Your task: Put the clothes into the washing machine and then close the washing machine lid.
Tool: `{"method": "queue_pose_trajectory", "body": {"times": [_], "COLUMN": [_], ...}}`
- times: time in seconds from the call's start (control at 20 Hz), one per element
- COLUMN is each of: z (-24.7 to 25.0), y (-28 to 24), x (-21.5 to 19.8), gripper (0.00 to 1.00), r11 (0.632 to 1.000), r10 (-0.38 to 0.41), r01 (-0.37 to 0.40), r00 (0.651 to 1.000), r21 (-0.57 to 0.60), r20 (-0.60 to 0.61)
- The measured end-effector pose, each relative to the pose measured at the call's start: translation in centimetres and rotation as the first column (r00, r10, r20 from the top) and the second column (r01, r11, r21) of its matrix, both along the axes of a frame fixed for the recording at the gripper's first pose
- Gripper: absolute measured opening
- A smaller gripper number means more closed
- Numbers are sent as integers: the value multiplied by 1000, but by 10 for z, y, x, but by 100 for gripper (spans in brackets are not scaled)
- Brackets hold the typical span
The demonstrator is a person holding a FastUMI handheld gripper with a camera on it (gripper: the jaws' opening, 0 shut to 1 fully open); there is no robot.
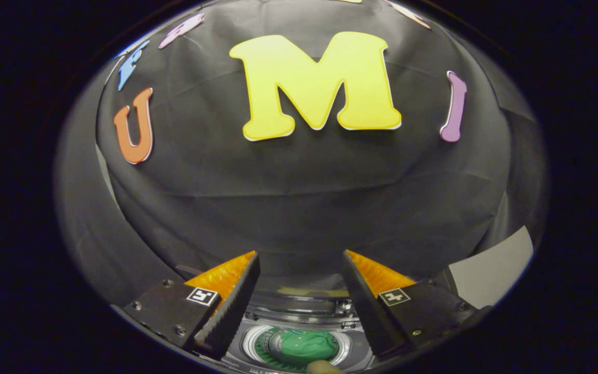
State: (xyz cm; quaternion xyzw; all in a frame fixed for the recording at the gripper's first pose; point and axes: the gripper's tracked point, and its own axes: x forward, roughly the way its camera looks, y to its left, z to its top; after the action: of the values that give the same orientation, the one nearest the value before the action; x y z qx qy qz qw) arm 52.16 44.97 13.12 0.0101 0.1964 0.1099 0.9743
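Note:
My gripper (301, 259) is open, with a wide gap and nothing held between its fingers (231, 301). It is raised and looks mostly at the booth's black cloth wall. Below and between the fingers lies the washing machine (299, 314), seen from above, with its round drum opening uncovered. A green piece of clothing (307, 345) lies bunched inside the drum. The lid's position is hard to make out; a dark glossy panel behind the opening, just under the wall, may be the raised lid.
A pale grey surface (491, 270) shows to the right beyond the right finger. A small rounded tan object (322, 368) pokes in at the near rim of the drum; I cannot tell what it is.

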Motion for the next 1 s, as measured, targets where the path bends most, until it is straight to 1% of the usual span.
{"method": "queue_pose_trajectory", "body": {"times": [0.35, 0.6, 0.75, 1.0], "z": [-35, -61, -61, -62], "y": [7, 9, 8, 7], "x": [27, 25, 20, 7], "gripper": [98, 98, 98, 98], "r11": [997, 994, 994, 994], "r10": [-54, -77, -95, -101], "r01": [44, 55, 83, 91], "r00": [989, 969, 970, 976], "r21": [-69, -97, -66, -61], "r20": [-141, -233, -224, -192]}}
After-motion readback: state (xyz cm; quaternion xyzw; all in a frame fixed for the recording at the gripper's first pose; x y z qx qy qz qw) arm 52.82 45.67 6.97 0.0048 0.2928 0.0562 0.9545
